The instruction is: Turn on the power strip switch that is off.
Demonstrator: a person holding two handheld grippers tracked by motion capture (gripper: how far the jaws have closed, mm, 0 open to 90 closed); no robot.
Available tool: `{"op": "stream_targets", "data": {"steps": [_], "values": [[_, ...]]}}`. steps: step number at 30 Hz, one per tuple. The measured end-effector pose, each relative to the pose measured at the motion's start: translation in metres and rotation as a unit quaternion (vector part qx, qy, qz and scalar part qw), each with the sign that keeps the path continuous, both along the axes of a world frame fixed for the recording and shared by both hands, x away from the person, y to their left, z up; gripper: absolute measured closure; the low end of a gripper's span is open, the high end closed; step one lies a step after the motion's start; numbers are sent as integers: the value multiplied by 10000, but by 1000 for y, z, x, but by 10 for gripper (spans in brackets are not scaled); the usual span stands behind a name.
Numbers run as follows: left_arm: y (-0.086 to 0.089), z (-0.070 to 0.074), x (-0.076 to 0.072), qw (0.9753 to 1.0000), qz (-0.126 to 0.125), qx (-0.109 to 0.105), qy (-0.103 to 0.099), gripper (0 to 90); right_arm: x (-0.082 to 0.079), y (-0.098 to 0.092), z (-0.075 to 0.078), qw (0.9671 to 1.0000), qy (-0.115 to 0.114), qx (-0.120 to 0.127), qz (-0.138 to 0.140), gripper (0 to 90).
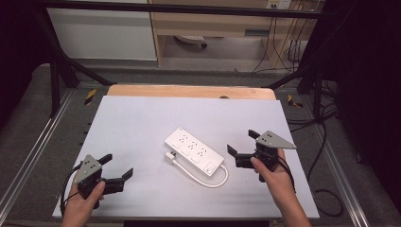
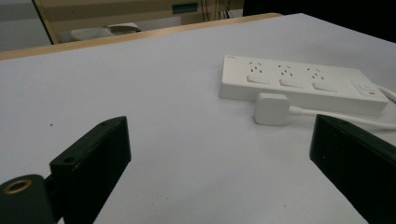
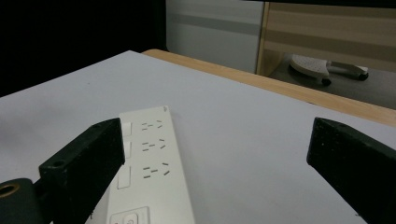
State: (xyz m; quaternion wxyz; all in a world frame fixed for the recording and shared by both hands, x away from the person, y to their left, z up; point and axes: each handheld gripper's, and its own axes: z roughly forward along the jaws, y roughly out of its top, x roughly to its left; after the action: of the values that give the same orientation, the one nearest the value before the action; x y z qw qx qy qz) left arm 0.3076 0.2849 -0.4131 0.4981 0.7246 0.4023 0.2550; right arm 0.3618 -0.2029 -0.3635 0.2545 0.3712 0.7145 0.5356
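Power strip (image 1: pixel 194 151), white and flat, lies near the middle of the table (image 1: pixel 142 118), set at a slant with three sockets facing up. Nearest the person, at the lower left of the high view, the left gripper (image 1: pixel 119 169) sits low over the table's near edge, held in a hand (image 1: pixel 82 203); its jaws stand wide apart with nothing between them, and it is well apart from the strip. In the left gripper view the white plug (image 2: pixel 271 108) rests on the table just in front of the strip's long side, its cord (image 2: pixel 345 116) running off to the right. From above, that cord (image 1: pixel 215 182) loops round the strip's near end (the end with the switch) and back along its side to the plug (image 1: pixel 169 157). A little farther out, on the right, the right gripper (image 1: pixel 242 141) is held in the other hand (image 1: pixel 274 177), jaws spread and empty, near the strip's switch end without touching it. In the right gripper view the strip (image 3: pixel 149 177) lies past the left jaw. Beyond the white surface, a wooden edge (image 1: pixel 189 91) runs along the table's far side.
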Motion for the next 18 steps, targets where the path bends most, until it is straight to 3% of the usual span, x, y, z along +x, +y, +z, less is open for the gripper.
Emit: {"op": "stream_targets", "data": {"steps": [8, 18], "values": [[0, 0, 0, 10000, -3, 14, 0, 54, -7, -18, -3, 9999, 28, -70, -154, 45], [-1, 0, 0, 10000, -7, 20, -1, 54, -17, -47, -8, 9992, 49, 18, -409, 46]]}}
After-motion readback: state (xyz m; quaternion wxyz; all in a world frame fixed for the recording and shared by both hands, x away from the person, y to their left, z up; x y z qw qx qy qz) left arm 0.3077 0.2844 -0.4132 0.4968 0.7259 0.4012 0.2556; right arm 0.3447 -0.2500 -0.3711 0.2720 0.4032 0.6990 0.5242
